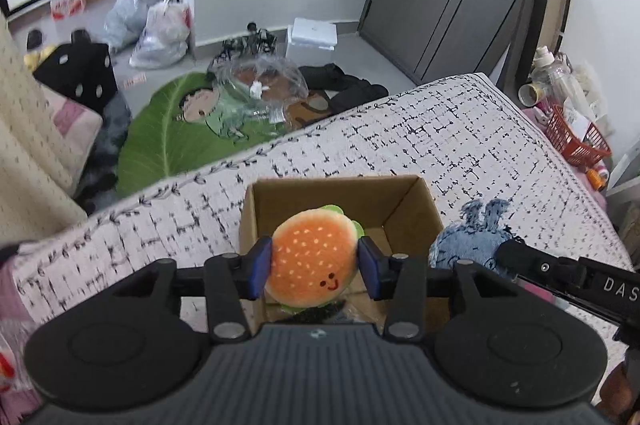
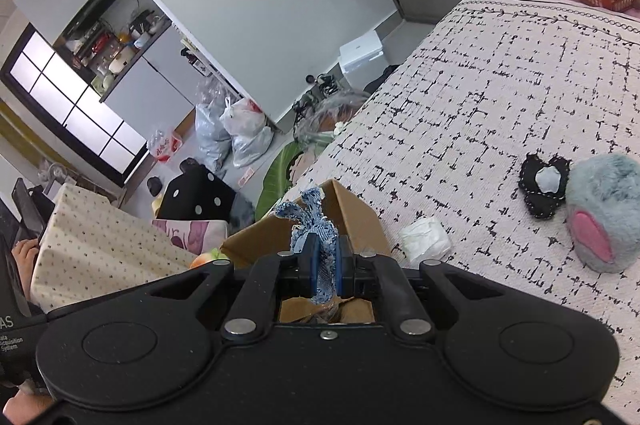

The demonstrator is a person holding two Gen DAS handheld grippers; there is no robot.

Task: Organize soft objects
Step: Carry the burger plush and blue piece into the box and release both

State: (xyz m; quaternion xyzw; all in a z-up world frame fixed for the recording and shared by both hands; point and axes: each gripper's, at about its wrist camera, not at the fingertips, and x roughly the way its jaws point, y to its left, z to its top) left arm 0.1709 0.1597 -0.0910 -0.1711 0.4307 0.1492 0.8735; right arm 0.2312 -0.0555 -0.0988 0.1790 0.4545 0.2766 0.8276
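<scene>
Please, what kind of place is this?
Probably a lived-in home room, perhaps a bedroom: a patterned bedspread holds the cardboard box, full plastic bags sit on the floor, and a kitchen-style shelf stands behind.

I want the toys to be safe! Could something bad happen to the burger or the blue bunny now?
Maybe. The left gripper holds the burger toy only by its sides above the cardboard box, so it might slip out early. The right gripper pinches the blue denim toy by a thin frayed ear, which could tear or slide free. Both grippers crowd one small box, so they might bump each other.
</scene>
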